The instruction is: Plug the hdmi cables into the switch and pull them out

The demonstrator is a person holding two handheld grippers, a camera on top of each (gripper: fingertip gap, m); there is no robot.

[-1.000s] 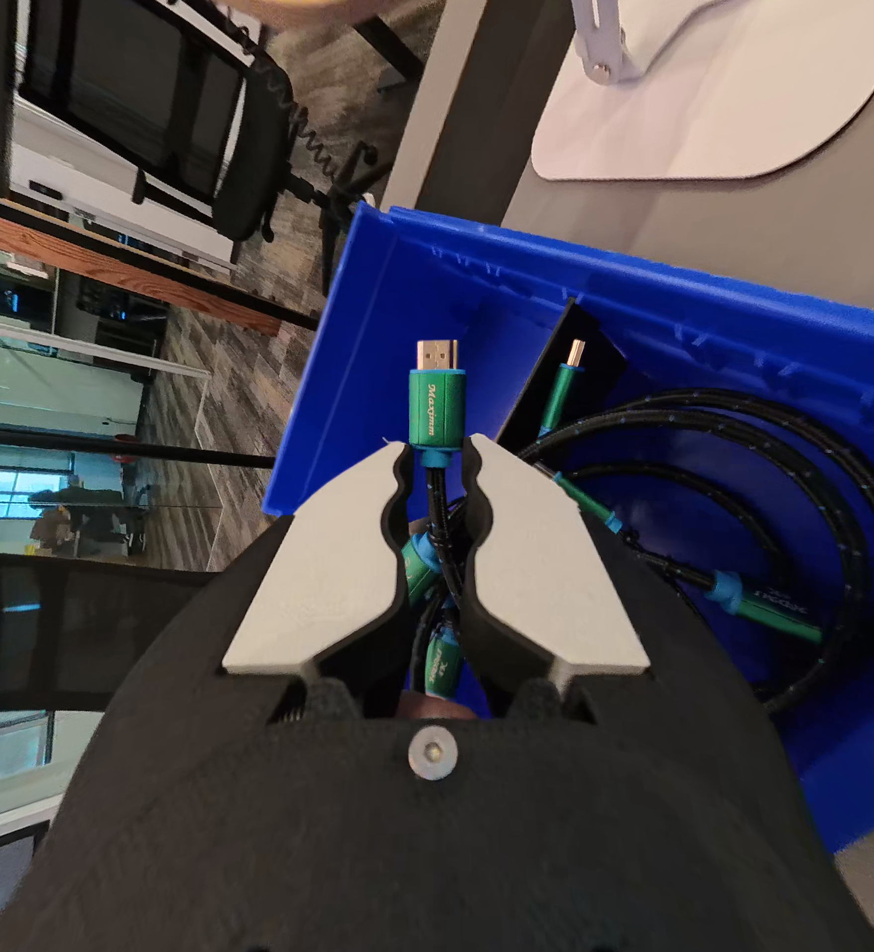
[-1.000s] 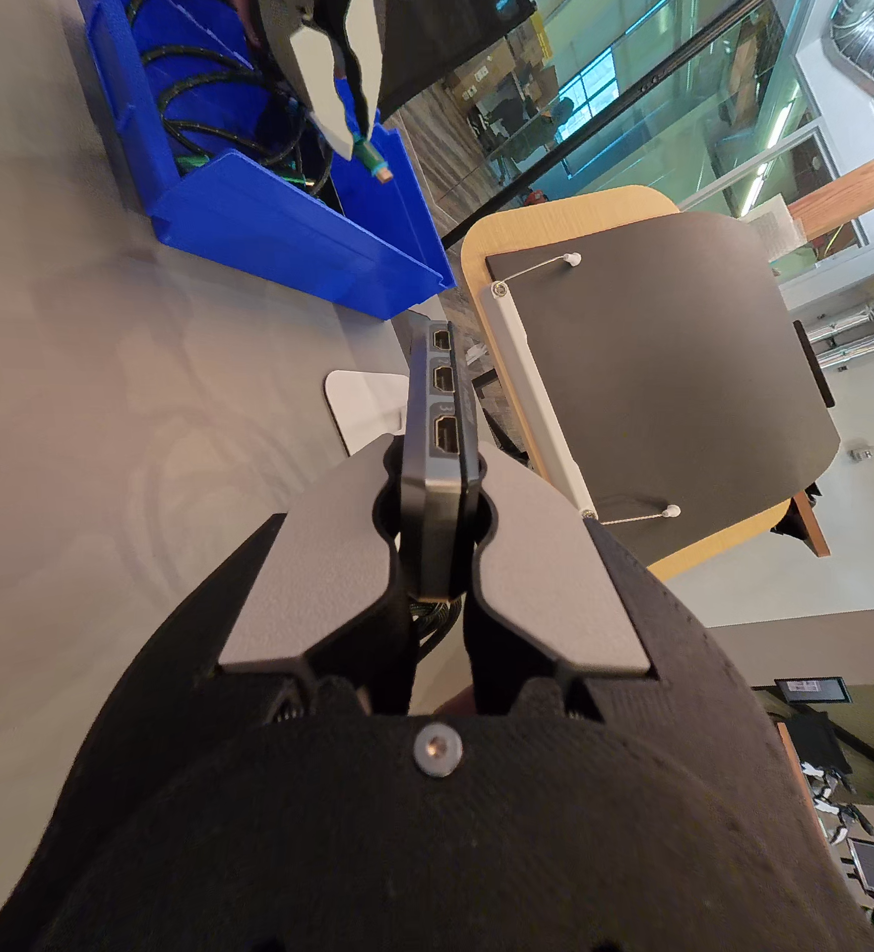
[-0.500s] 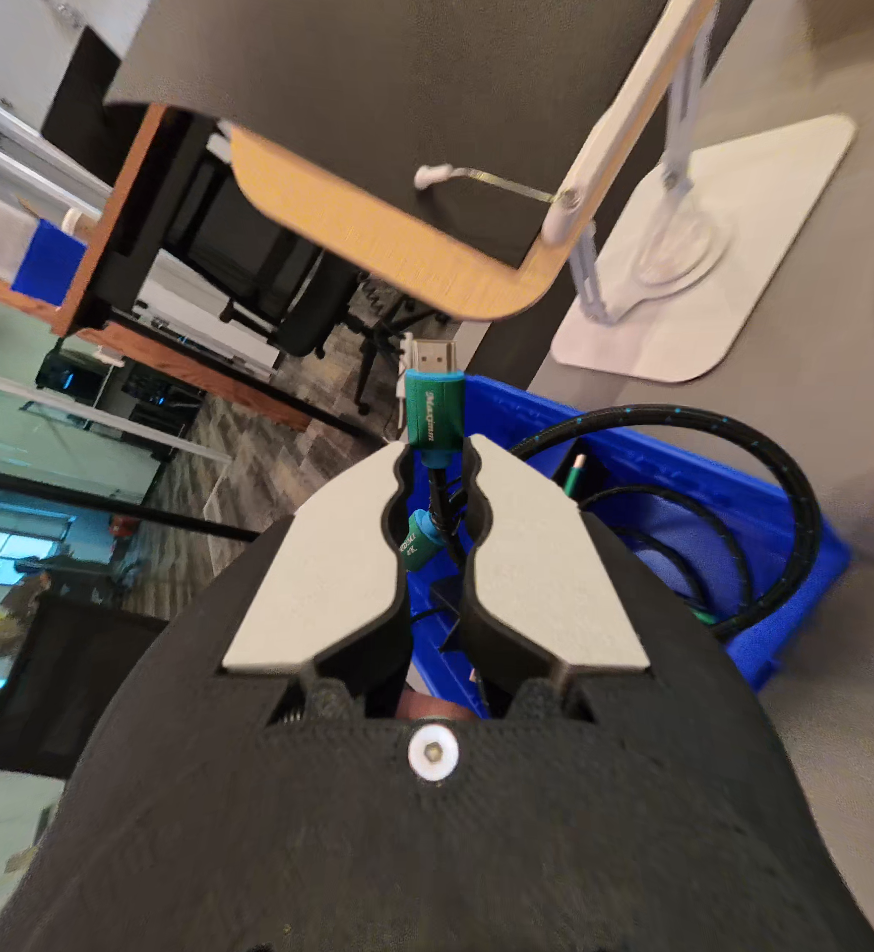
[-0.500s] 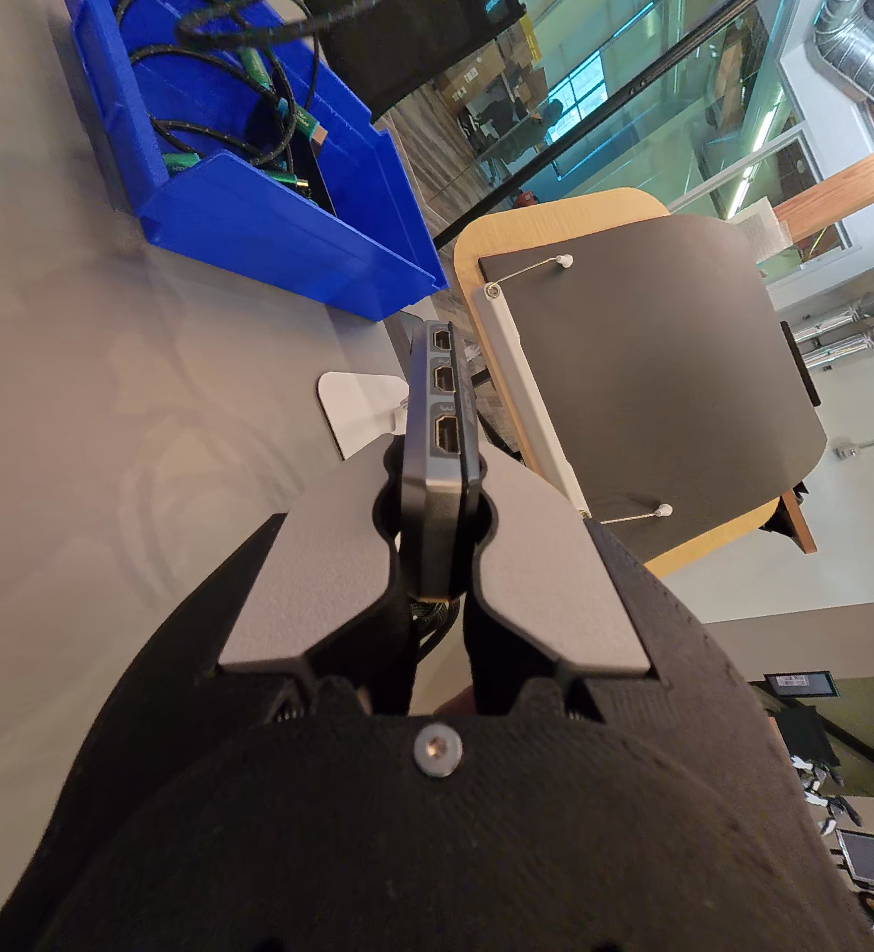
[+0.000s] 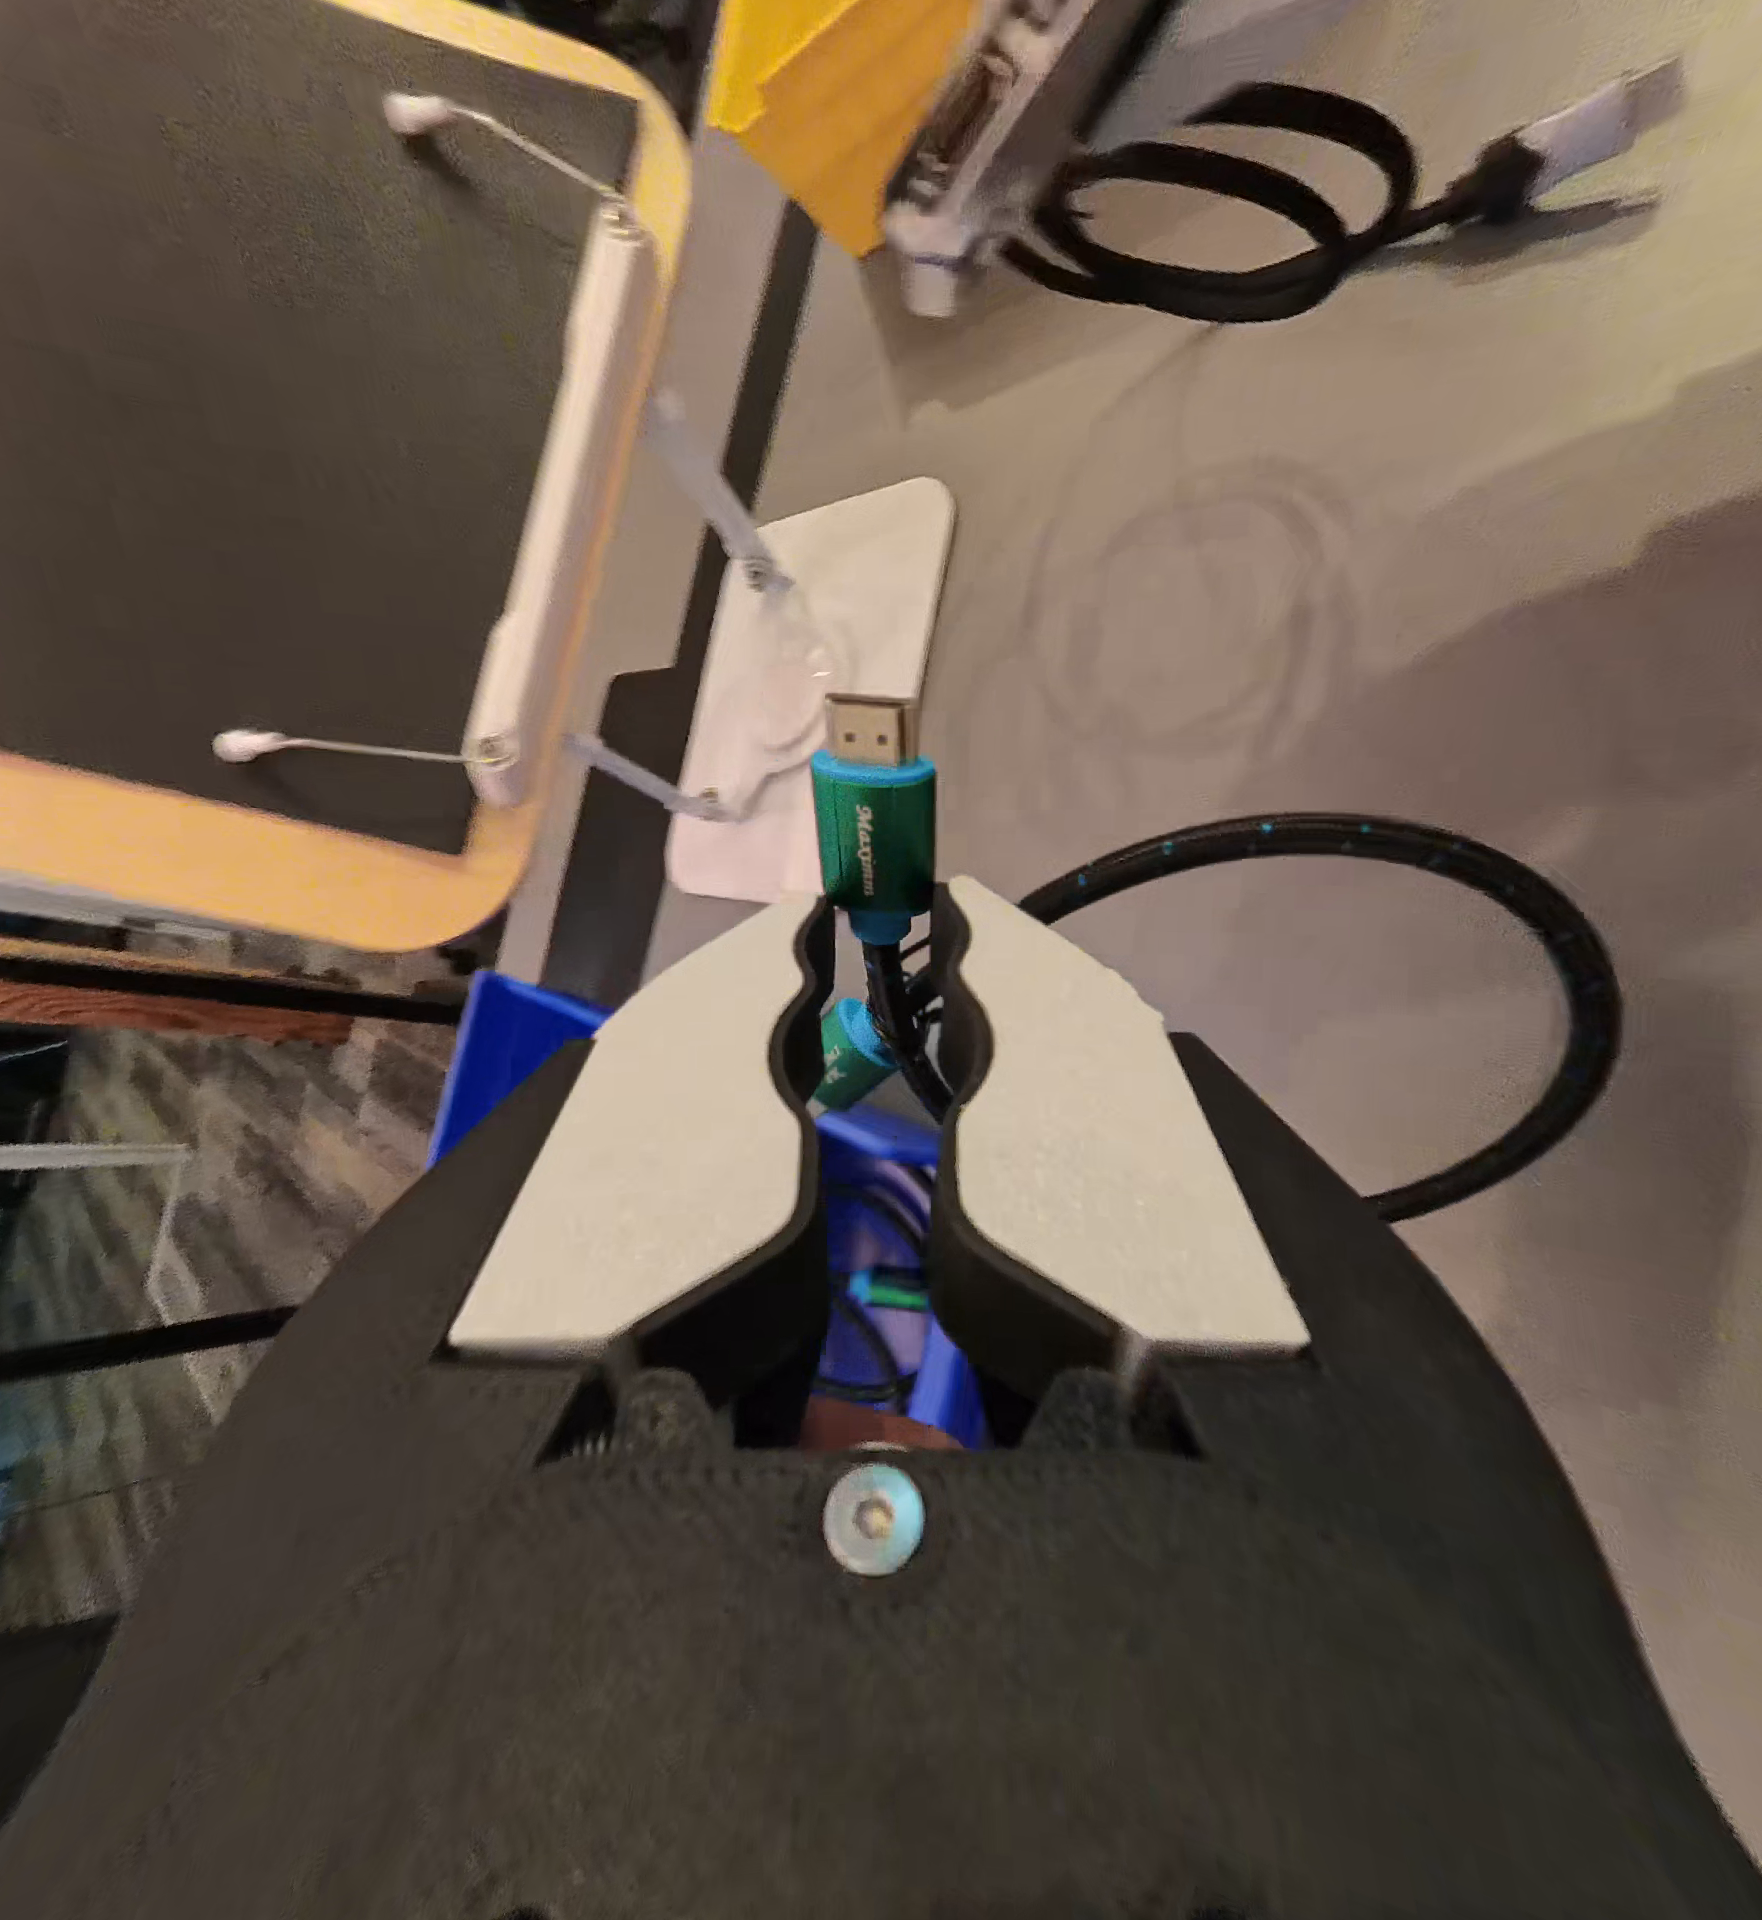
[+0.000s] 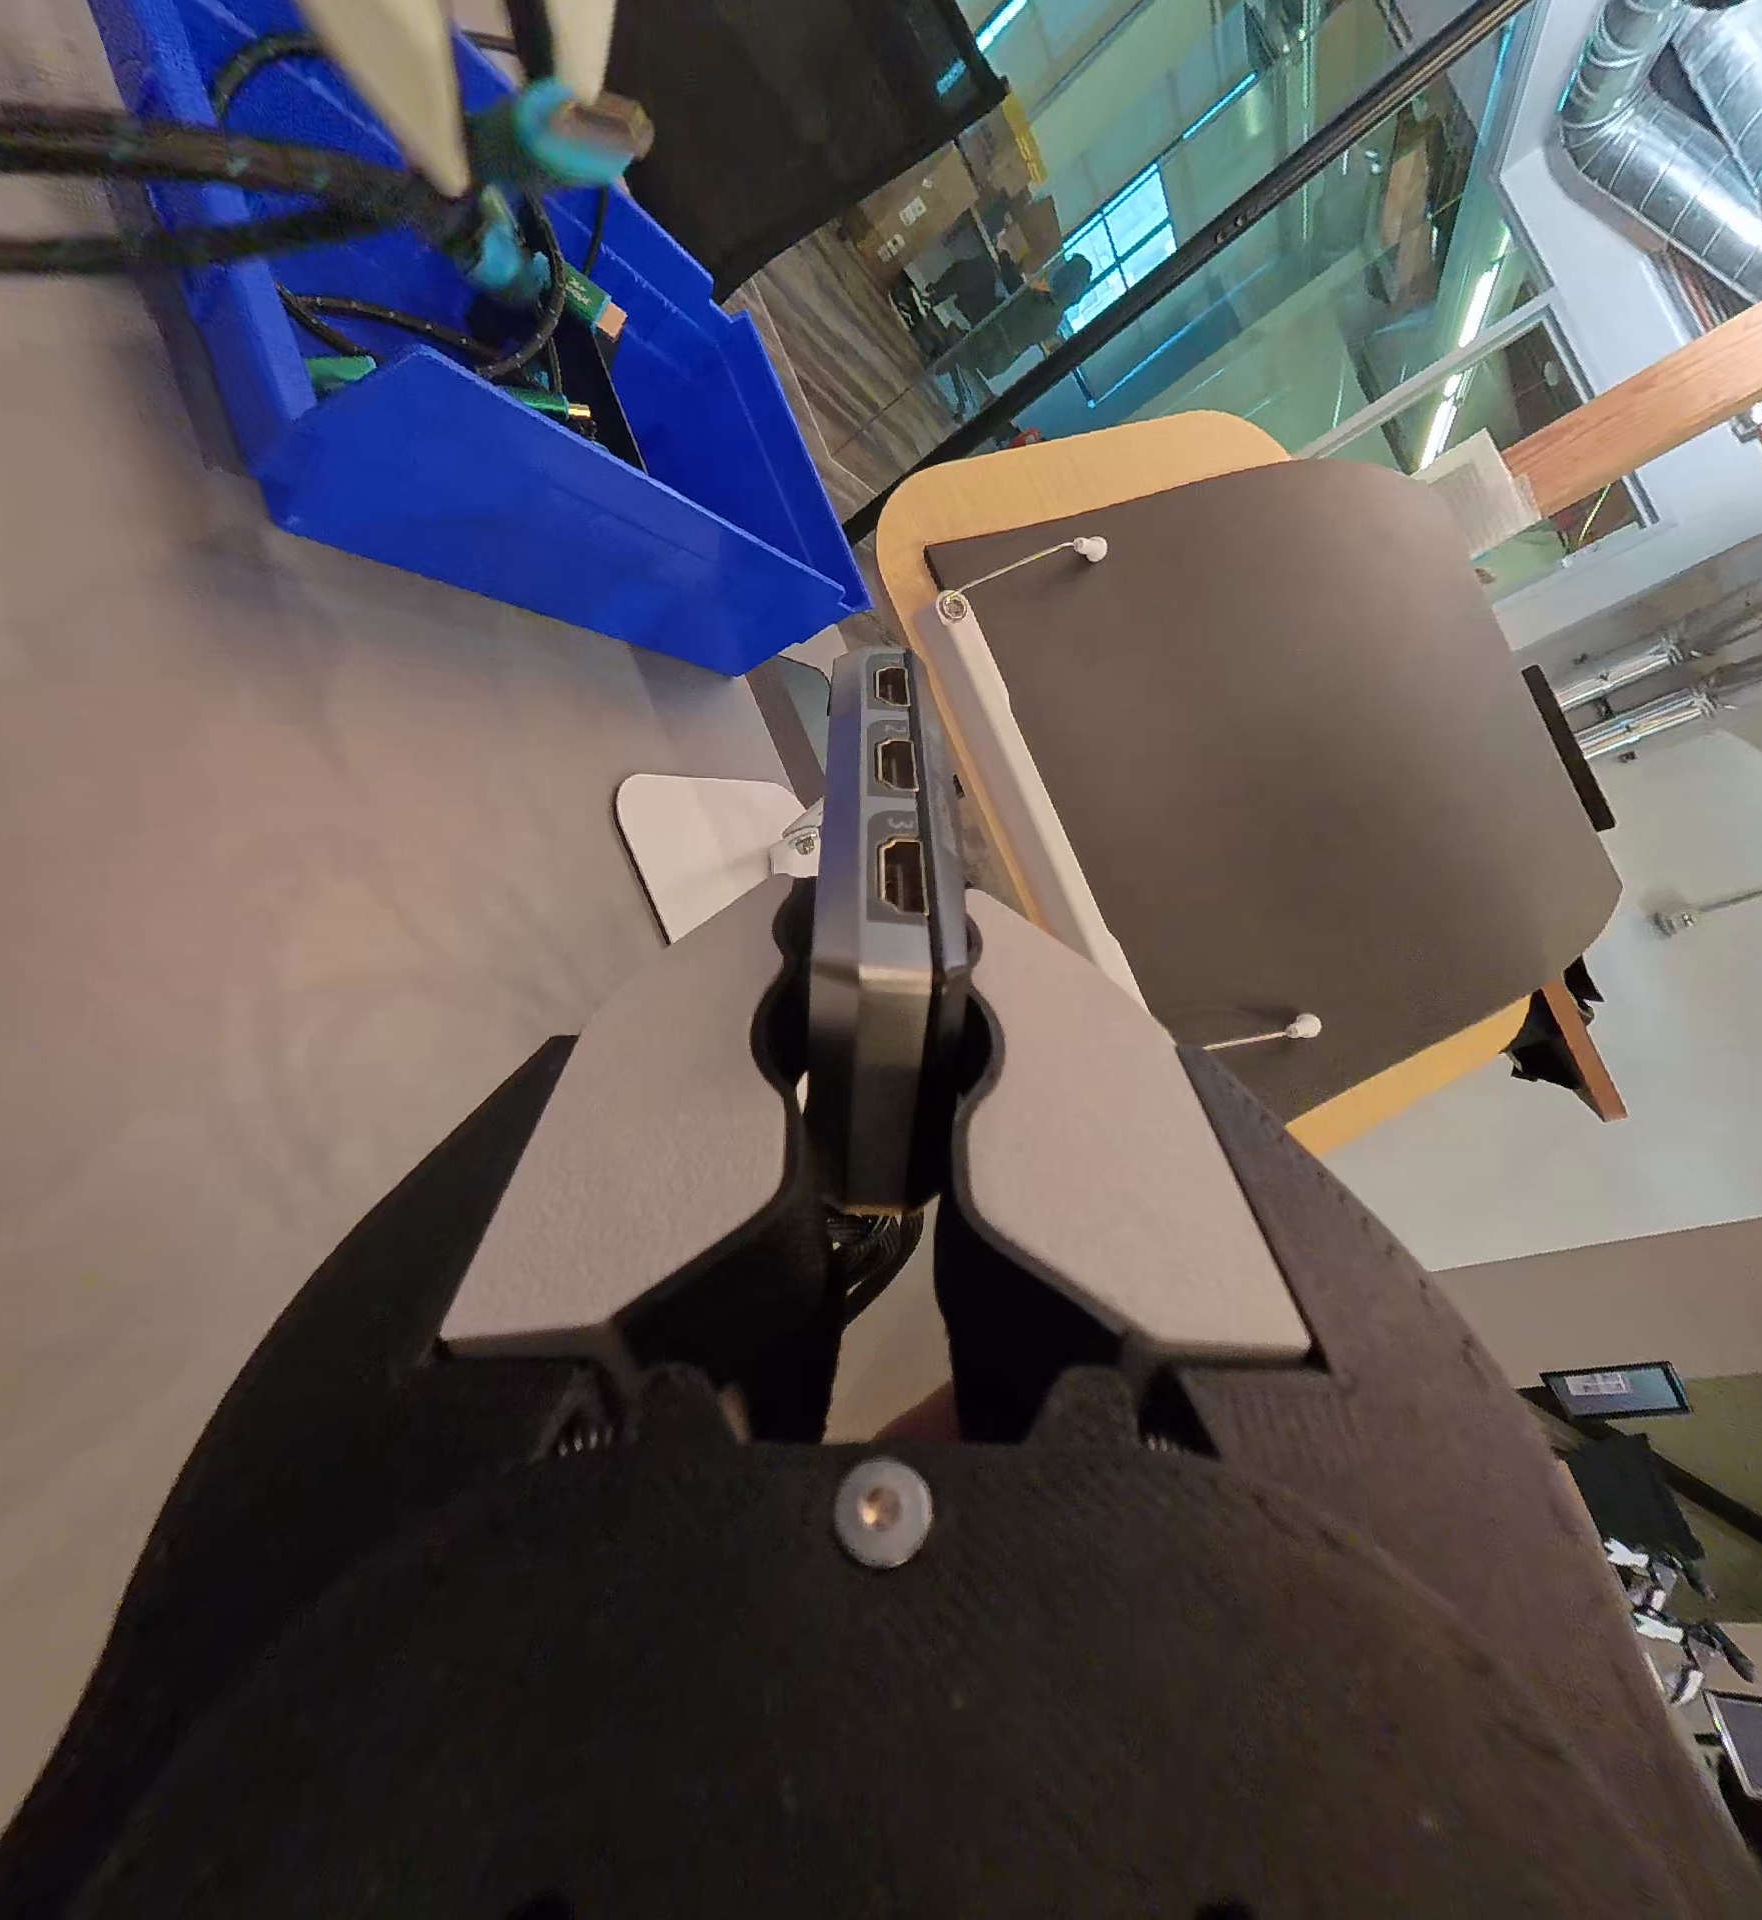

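Note:
My left gripper (image 5: 882, 914) is shut on a green HDMI plug (image 5: 872, 821) with a metal tip pointing forward; its black braided cable (image 5: 1479, 904) loops to the right over the grey table. A second green plug (image 5: 841, 1060) hangs between the jaws below. My right gripper (image 6: 877, 914) is shut on a dark grey HDMI switch (image 6: 877, 883), held on edge with three empty ports facing up. The left gripper (image 6: 503, 114) with its plug (image 6: 586, 130) shows at the top of the right wrist view, above the blue bin (image 6: 544, 499).
The blue bin holds more braided cables with green plugs (image 6: 586, 301). A wood-edged black panel on a white stand (image 6: 1251, 779) with a white base plate (image 5: 835, 665) stands near the table's edge. A black cable (image 5: 1220, 229) and white device lie farther off. The tips of one gripper are about 15 cm away from the tips of the other.
My left gripper has lifted the plug out of the blue bin and swung it over the table, cable trailing. The right gripper has held the switch nearly still.

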